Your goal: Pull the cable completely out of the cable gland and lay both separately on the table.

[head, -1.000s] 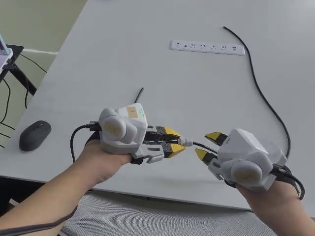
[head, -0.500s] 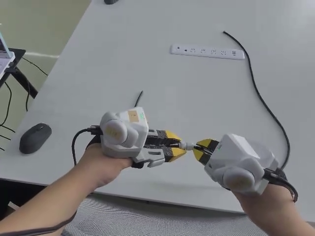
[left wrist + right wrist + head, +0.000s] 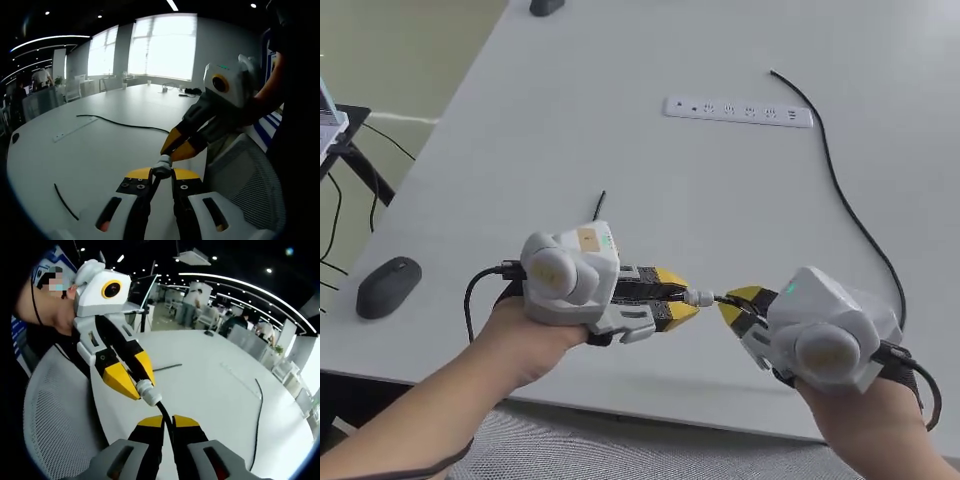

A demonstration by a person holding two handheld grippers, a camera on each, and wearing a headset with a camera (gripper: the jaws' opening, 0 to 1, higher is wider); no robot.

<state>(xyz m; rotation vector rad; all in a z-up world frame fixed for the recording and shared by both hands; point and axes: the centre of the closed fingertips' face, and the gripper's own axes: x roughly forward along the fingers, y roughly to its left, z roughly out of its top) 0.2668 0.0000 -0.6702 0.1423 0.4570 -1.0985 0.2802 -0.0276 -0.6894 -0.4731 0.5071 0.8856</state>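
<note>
Table point(image 3: 620, 130): stretching pale beneath both grippers, which are hovering above its near edge.
Left gripper point(image 3: 676, 294): clenching its yellow jaws around the cable gland point(image 3: 698, 296), whose pale nose is sticking out beyond them.
Right gripper point(image 3: 740, 306): pinching the cable point(image 3: 722, 297) between closed jaws, just beside the gland.
Cable: running black from the gland's nose straight into the right jaws.

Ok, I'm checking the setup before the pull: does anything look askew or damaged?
Nothing stands out: the left claw holds the cable gland squarely, the right claw pinches the black cable right beside it, with no visible kink or damage.
</note>
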